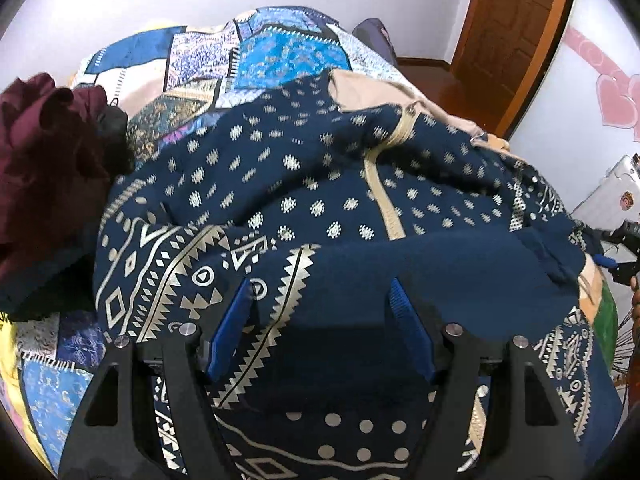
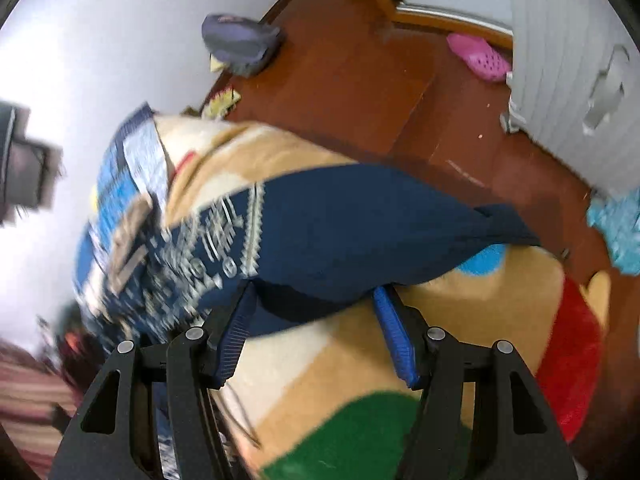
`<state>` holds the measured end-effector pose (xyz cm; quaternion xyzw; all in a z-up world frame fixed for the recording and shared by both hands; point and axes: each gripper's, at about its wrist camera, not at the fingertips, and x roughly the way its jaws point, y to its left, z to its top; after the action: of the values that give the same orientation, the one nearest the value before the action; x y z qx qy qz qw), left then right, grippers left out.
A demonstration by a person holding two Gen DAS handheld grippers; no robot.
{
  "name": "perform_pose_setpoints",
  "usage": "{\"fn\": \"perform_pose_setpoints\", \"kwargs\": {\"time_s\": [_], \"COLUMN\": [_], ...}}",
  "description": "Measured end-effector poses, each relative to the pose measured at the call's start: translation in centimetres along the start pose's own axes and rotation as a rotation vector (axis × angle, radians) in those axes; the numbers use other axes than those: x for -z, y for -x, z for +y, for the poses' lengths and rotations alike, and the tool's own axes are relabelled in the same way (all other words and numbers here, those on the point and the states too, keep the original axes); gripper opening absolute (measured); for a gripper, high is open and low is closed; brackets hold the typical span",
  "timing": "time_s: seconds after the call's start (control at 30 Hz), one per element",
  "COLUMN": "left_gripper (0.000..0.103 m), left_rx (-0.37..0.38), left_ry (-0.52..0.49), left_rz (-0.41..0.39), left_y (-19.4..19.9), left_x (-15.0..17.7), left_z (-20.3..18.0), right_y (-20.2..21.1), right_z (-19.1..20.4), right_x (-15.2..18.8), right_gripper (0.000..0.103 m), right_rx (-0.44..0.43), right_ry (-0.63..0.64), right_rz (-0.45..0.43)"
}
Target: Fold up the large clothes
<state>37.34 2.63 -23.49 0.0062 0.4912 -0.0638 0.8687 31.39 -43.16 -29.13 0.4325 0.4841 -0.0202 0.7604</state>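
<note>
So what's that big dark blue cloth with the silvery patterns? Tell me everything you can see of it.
The navy garment looks like soft woven fabric printed with silvery dots, diamonds and zigzag bands, and a cream strip runs down its middle. It lies rumpled and partly folded over on a patchwork bedspread, beside a maroon cloth. The left gripper hovers over it with wide jaws. In the right wrist view a plain navy part sags between the right gripper fingers; whether they pinch it is unclear.

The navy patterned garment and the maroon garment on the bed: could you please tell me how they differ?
The navy patterned garment carries pale geometric print; the maroon garment is plain. The navy one sprawls across the bed's middle; the maroon one sits bunched at the edge. Both lie unfolded on the patchwork bedspread.
</note>
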Motion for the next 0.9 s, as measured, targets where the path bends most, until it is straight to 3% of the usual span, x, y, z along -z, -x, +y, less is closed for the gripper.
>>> {"fn": "perform_pose_setpoints", "kwargs": {"time_s": [0.13, 0.33, 0.43, 0.53, 0.67, 0.9], "left_gripper": [0.07, 0.07, 0.07, 0.07, 0.07, 0.07], "left_rx": [-0.001, -0.008, -0.008, -0.009, -0.008, -0.014], "left_ry": [0.011, 0.011, 0.012, 0.022, 0.035, 0.044], "left_rz": [0.018, 0.04, 0.032, 0.031, 0.023, 0.001], "left_y": [-0.9, -1.6, -1.4, -1.4, -1.1, 0.2], "left_x": [0.4, 0.6, 0.6, 0.7, 0.8, 1.3], "left_z": [0.2, 0.0, 0.1, 0.3, 0.5, 0.8], "right_y": [0.9, -2.6, -3.3, -3.9, -4.2, -1.7], "right_z": [0.8, 0.5, 1.1, 2.0, 2.5, 6.7], "right_x": [-0.5, -1.5, -1.9, -2.1, -2.1, -0.7], "right_gripper": [0.057, 0.057, 0.057, 0.039, 0.003, 0.001], "right_rx": [-0.026, 0.078, 0.121, 0.164, 0.175, 0.076], "right_ry": [-0.013, -0.012, 0.012, 0.053, 0.108, 0.248], "right_rz": [-0.042, -0.027, -0.066, -0.086, -0.083, -0.106]}}
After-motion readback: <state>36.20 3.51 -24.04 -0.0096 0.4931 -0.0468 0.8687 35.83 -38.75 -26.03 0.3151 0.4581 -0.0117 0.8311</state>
